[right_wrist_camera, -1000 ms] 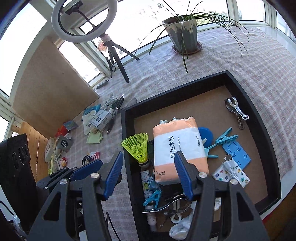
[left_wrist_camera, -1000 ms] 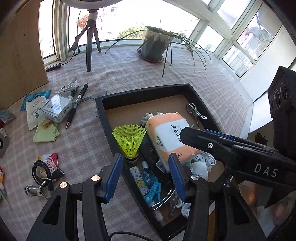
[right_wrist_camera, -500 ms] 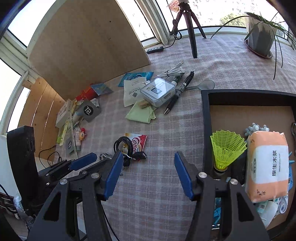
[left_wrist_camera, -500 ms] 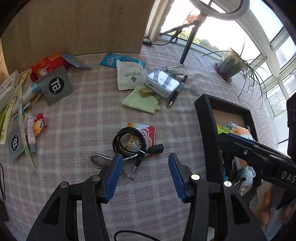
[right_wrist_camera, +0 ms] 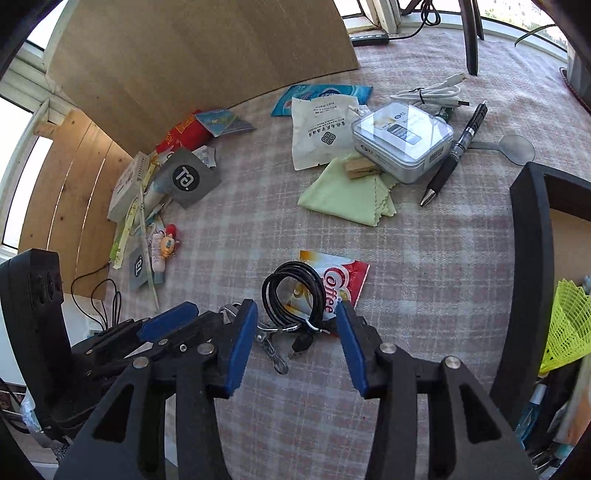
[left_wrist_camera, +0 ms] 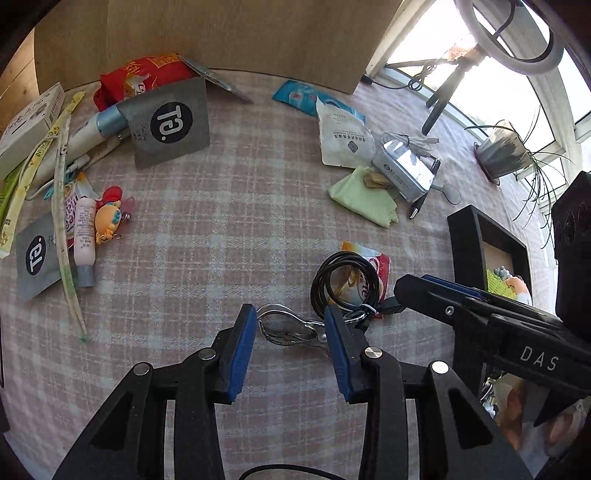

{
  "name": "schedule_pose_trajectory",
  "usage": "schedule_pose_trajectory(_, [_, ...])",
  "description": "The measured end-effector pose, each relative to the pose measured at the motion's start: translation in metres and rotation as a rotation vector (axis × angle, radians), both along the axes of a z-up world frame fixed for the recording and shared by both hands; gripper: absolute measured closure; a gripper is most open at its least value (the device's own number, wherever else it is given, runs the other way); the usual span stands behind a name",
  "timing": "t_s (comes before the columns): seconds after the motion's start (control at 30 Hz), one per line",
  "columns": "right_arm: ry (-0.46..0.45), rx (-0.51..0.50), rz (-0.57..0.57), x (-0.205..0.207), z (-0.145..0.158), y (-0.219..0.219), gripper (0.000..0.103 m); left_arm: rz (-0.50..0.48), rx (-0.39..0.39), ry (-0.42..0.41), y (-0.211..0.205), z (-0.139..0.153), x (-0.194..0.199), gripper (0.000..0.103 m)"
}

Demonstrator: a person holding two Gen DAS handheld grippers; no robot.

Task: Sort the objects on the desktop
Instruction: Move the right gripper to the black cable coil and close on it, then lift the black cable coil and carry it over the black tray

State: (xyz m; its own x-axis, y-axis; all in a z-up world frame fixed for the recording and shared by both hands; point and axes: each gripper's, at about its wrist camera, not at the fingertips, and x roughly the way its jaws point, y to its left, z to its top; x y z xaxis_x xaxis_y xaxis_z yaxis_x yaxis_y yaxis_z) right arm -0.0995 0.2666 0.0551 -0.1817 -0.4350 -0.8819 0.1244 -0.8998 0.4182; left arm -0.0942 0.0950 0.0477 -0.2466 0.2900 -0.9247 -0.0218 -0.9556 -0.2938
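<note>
A coiled black cable lies on a coffee sachet on the checked cloth, with a metal clip beside it. My left gripper hangs low over the clip. Its jaws are closing with the clip between the blue pads, and no pad visibly presses on it. My right gripper straddles the cable and its plug. Its jaws are closing too and grip nothing. The sachet lies just past its right pad. The black tray stands at the right and holds a yellow-green shuttlecock.
Farther back lie a tin box, a black pen, a green cloth, white sachets and a white cable. At the left are grey sachets, a tube and a toy keychain. A cardboard wall closes the back.
Both grippers have swung from above the tray to the left, down over the cable and clip on the cloth. Both pairs of jaws stand narrower than before.
</note>
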Motion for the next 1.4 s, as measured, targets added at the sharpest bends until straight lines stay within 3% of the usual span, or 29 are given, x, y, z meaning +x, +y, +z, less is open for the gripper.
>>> schedule_pose_trajectory(0.13, [-0.039, 0.005, -0.021, -0.008, -0.016, -0.001, 0.067, -0.037, 0.005, -0.014, 0.01, -0.01, -0.014, 0.068])
schedule_pose_trajectory(0.2, [-0.056, 0.01, -0.031, -0.011, -0.023, -0.001, 0.07, -0.046, 0.011, -0.032, 0.015, -0.018, -0.019, 0.074])
schedule_pose_trajectory(0.33, [-0.087, -0.005, -0.05, -0.013, -0.033, 0.001, 0.078, -0.045, 0.043, -0.065, 0.018, -0.031, -0.025, 0.076])
schedule_pose_trajectory(0.43, [-0.1, -0.013, -0.062, -0.013, -0.038, 0.002, 0.079, -0.04, 0.066, -0.082, 0.019, -0.037, -0.027, 0.077])
schedule_pose_trajectory(0.7, [-0.12, -0.034, -0.083, -0.013, -0.045, 0.002, 0.082, -0.045, 0.125, -0.098, 0.024, -0.042, -0.03, 0.092])
schedule_pose_trajectory(0.9, [-0.123, -0.05, -0.091, -0.012, -0.043, 0.004, 0.083, -0.048, 0.13, -0.091, 0.025, -0.039, -0.029, 0.092])
schedule_pose_trajectory(1.0, [-0.136, -0.088, -0.103, -0.009, -0.044, 0.007, 0.083, -0.043, 0.136, -0.091, 0.023, -0.038, -0.028, 0.092])
schedule_pose_trajectory(1.07, [-0.168, -0.179, -0.112, -0.007, -0.045, 0.01, 0.089, -0.045, 0.202, -0.111, 0.023, -0.035, -0.026, 0.096])
schedule_pose_trajectory(1.1, [-0.18, -0.199, -0.12, -0.006, -0.045, 0.011, 0.089, -0.051, 0.192, -0.1, 0.025, -0.031, -0.025, 0.098])
schedule_pose_trajectory(1.2, [-0.135, -0.138, -0.107, -0.003, -0.038, 0.005, 0.091, -0.07, 0.142, -0.068, 0.031, -0.024, -0.024, 0.101])
schedule_pose_trajectory(1.4, [-0.138, -0.141, -0.115, -0.002, -0.041, 0.004, 0.091, -0.072, 0.157, -0.089, 0.027, -0.03, -0.022, 0.101])
